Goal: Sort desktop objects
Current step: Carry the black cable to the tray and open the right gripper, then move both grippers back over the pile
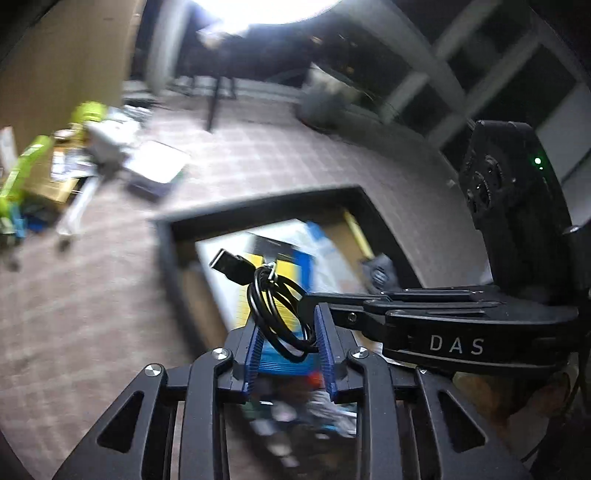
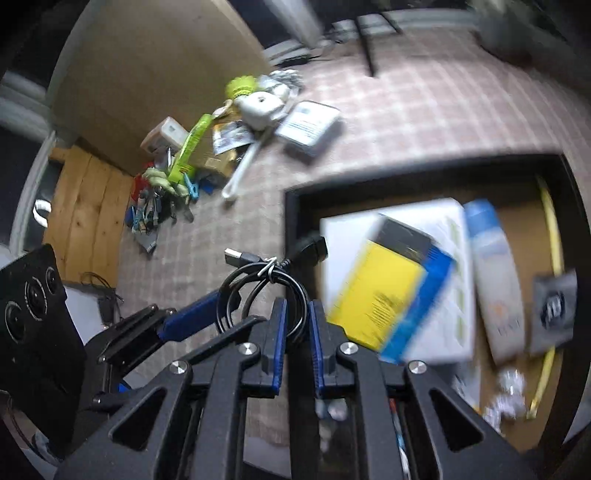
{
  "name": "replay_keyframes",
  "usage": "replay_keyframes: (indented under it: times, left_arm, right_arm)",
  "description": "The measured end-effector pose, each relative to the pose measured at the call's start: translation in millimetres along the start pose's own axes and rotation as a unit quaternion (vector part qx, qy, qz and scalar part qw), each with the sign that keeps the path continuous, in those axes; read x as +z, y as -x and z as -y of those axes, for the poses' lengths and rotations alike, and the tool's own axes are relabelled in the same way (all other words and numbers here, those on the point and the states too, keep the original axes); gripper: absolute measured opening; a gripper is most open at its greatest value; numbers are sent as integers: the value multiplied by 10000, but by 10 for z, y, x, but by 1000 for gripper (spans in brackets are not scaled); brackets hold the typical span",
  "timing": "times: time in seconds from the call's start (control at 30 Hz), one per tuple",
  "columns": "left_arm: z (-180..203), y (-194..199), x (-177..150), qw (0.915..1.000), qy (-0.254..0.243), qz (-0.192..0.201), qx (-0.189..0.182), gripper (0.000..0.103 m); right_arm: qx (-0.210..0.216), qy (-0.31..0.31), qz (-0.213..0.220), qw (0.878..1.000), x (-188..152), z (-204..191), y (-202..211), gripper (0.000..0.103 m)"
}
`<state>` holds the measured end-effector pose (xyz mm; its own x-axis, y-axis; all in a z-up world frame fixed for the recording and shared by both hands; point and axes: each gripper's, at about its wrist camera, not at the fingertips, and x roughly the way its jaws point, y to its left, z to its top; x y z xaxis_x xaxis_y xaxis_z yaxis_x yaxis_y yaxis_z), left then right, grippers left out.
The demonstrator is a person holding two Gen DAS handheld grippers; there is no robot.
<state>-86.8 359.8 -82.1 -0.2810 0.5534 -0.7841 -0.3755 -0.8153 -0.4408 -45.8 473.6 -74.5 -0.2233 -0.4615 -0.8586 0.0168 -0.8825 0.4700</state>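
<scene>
A black cable [image 2: 258,291], blue fingers [image 2: 279,325], a pink checked cloth [image 2: 424,110], a yellow and blue box [image 2: 388,295] in a black tray [image 2: 424,173]

Box contents [image 2: 424,280] and far clutter [image 1: 55,166] blurred.

Checked pinkish cloth [image 2: 424,92] (badly blurred) below a bright window [image 1: 266,11].

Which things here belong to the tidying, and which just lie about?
In use:
coiled black USB cable
right tongs
left tongs
black-rimmed box

Lying about:
white plastic dispenser
lime-green strip
flat white packet
</scene>
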Motion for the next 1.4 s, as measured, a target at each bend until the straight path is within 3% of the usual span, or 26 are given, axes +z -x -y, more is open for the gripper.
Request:
replay_keyframes:
  times: [0.3,0.53,0.63,0.67,0.7,0.73,0.8,1.13,1.4]
  left_arm:
    - [634,-316,-142,9974,-432,-444,-381,25]
    - [844,-515,-338,9924,-601,-946,-514,25]
    - [824,-560,-392,9908,-598,-1155,-363,41]
    - [806,-554,-394,9914,-601,-1133,-271,49]
    - [788,-537,-393,9918,-612,-1104,-203,52]
    - [766,-519,-394,9920,-599,-1098,-183,52]
    - [702,-479,-384,9925,-505,-1092,-225,52]
    - [210,-199,-247,9967,-121,-790,108,52]
    - [-677,244,-138,9960,488,-512,549,52]
  right_arm:
    - [-168,-509,194,9984,-425,714,447,9]
    - [-309,-711,130,9969,-709,1008,580,9]
    - [-472,-765,140,9959,-791,1083,632,9]
    - [-563,-805,191,9950,-805,1118,668,11]
    - [-624,-842,226,9942,-807,1147,695,21]
    - [-683,-907,273,9932,-812,1179,722,36]
    - [-718,-1040,403,9912,-812,1236,779,48]
    - [-780,-641,321,9944,-672,905,622,50]
    - [-703,-171,288,9970,-358,327,352,51]
